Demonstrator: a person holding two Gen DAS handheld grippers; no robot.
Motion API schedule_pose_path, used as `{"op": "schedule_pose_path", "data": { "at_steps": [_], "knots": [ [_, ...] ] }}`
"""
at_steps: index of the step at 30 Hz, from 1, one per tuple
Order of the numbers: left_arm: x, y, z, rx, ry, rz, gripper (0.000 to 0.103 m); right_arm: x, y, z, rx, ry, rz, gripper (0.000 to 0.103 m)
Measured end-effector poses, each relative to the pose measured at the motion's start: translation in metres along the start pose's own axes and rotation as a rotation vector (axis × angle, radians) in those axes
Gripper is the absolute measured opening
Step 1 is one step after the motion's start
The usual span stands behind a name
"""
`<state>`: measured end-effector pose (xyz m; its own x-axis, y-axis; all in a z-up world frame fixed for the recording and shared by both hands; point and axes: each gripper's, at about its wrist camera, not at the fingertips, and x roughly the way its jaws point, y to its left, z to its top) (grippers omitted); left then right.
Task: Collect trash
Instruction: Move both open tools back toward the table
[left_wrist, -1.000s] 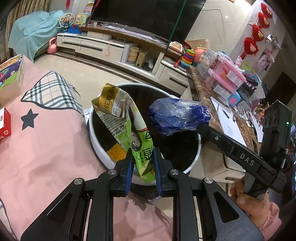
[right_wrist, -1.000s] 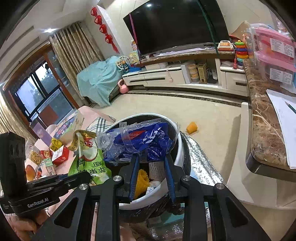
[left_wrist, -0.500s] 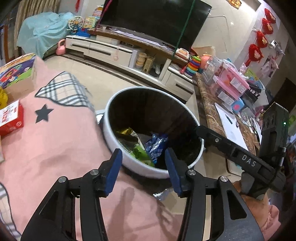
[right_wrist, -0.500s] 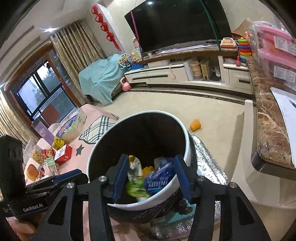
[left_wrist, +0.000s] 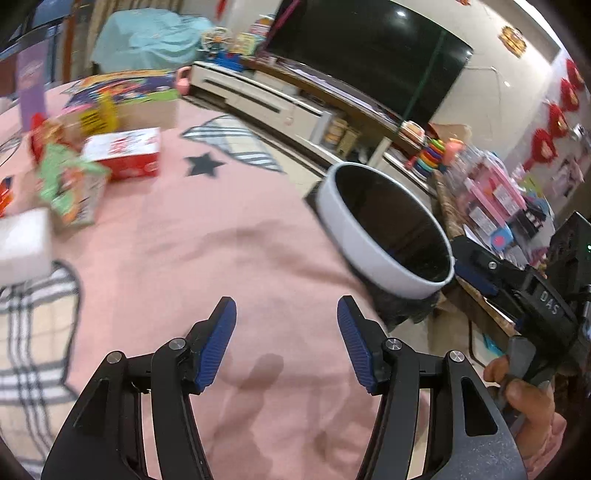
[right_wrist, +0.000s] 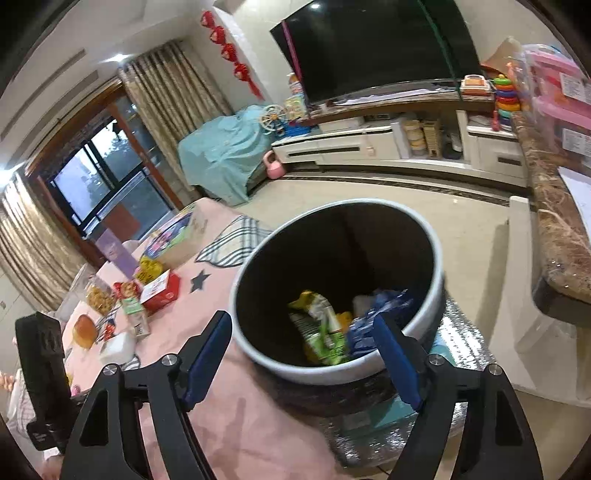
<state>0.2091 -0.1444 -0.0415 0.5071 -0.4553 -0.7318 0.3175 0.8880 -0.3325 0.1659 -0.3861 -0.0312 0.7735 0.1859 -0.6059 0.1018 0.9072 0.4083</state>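
left gripper (left_wrist: 286, 325) opening, empty, over pink cloth (left_wrist: 221, 258), right gripper (right_wrist: 303, 354) opening, empty, at bin (right_wrist: 332, 369) rim, green wrapper (right_wrist: 321, 332) inside

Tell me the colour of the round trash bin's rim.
White rim on the round trash bin, black inside; the right wrist view shows it best.

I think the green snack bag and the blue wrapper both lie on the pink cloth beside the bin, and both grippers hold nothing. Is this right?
Not quite. The green snack bag and the blue wrapper lie inside the bin, not on the pink cloth; the right wrist view shows this. The rest holds: both grippers hold nothing.
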Motion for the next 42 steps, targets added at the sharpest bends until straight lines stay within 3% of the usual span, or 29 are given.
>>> {"op": "schedule_pose_path", "data": {
  "at_steps": [19,24,42],
  "knots": [
    [-0.056,0.102,-0.044,-0.179,-0.057,0.12,0.06,0.028,0.084,-0.042,-0.096,0.09,0.119,0.086],
    [-0.068,0.122,-0.053,-0.216,-0.075,0.146,0.065,0.037,0.098,-0.05,-0.111,0.112,0.138,0.087],
    [-0.083,0.163,-0.046,-0.239,-0.087,0.199,0.068,0.068,0.139,-0.063,-0.158,0.179,0.209,0.087]
  ]
}}
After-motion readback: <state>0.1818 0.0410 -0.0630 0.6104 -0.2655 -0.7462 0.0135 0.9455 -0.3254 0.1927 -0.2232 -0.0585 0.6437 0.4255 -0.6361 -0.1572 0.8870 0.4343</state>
